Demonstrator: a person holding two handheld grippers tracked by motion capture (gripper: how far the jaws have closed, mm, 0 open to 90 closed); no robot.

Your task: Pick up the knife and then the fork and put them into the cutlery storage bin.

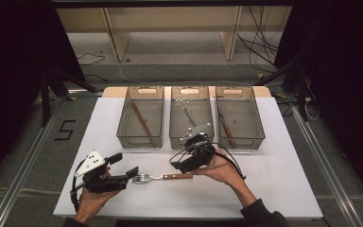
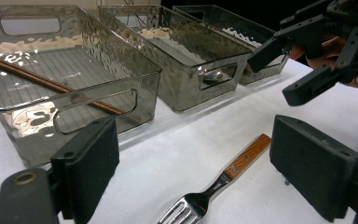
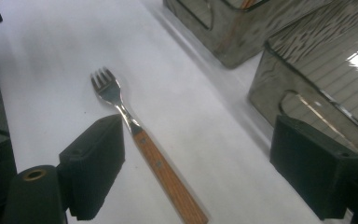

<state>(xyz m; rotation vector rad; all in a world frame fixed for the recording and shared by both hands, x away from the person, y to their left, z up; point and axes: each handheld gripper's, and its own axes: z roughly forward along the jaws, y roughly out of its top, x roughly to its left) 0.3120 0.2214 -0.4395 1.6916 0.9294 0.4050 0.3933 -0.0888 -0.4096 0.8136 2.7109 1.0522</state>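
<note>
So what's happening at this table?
A person holds a gripper in each hand over a white table. A fork with a wooden handle lies flat between them, and neither grips it. The left gripper sits open by the tines, the right gripper open above the handle. Behind stand three clear bins, each with one utensil inside. It looks like cutlery sorting, with the fork likely next.

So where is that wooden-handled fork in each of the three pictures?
High view: the fork lies on the white table, low centre, between the left gripper and the right gripper.
Left gripper view: bottom centre, tines nearest the camera.
Right gripper view: left of centre, tines pointing away.
Shared landmark: the clear bins behind the fork.
</note>
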